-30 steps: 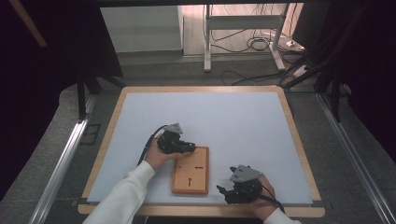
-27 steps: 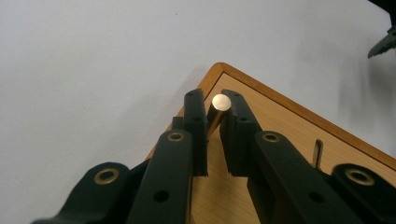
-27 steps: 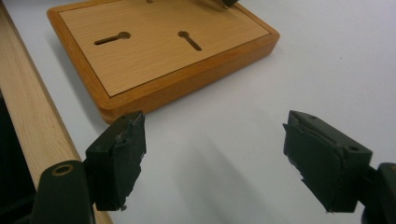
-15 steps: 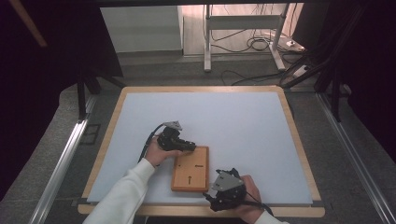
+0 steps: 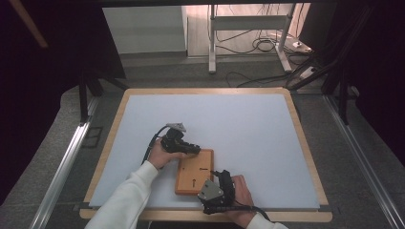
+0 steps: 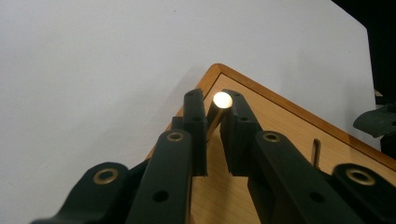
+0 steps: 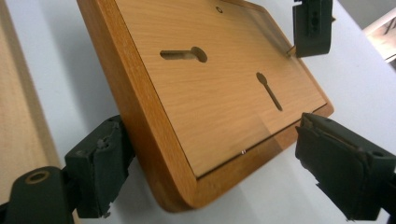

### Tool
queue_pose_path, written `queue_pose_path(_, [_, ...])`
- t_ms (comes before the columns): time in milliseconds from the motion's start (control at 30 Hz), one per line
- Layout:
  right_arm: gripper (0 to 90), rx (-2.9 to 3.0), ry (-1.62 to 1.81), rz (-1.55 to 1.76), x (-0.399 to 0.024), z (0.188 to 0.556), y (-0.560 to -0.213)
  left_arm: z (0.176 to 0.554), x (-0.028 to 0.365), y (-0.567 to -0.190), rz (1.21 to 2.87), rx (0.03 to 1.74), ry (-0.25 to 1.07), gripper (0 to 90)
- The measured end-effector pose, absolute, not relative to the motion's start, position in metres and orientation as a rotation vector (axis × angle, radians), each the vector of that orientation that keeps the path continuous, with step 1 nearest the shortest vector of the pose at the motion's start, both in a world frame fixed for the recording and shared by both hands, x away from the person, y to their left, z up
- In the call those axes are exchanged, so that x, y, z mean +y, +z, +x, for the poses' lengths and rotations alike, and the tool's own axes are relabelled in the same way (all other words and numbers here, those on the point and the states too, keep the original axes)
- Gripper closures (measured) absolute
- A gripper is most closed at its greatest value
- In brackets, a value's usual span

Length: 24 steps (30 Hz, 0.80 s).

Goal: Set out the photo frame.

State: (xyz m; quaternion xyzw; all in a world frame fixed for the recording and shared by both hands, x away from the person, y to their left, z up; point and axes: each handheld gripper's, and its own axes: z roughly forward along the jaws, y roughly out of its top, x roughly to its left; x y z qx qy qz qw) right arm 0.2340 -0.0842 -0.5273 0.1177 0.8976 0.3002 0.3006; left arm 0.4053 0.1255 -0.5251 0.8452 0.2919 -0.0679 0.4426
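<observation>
Up high, the board [image 5: 194,171] lies on the surface [image 5: 239,124]. Closer, the left hand-held gripper [image 6: 214,135] pinches a peg [image 6: 219,105] at its corner. Closer again, the right hand-held gripper [image 7: 224,172], just been opening, is spread around the board's end.

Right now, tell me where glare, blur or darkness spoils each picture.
Left gripper view: the metal pin's round tip burns out white between the left gripper's shut jaws, and the near jaw links are soft. Right gripper view: the wooden board carries a pale sheen at its near corner, and the near pads blur. High view: the table's surroundings sink into black.
</observation>
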Motion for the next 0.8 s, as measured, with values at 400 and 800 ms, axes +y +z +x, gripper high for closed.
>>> queue_pose_path(400, [26.1, 2.311, 0.786, 0.228, -0.076, 0.231, -0.524, 0.401, 0.122, -0.526, 2.107, 0.749, -0.107, 82.1])
queue_pose_path(800, [41.0, 2.257, 0.832, 0.243, -0.086, 0.236, -0.506, 0.401, 0.127, -0.525, 2.058, 0.777, -0.065, 63.2])
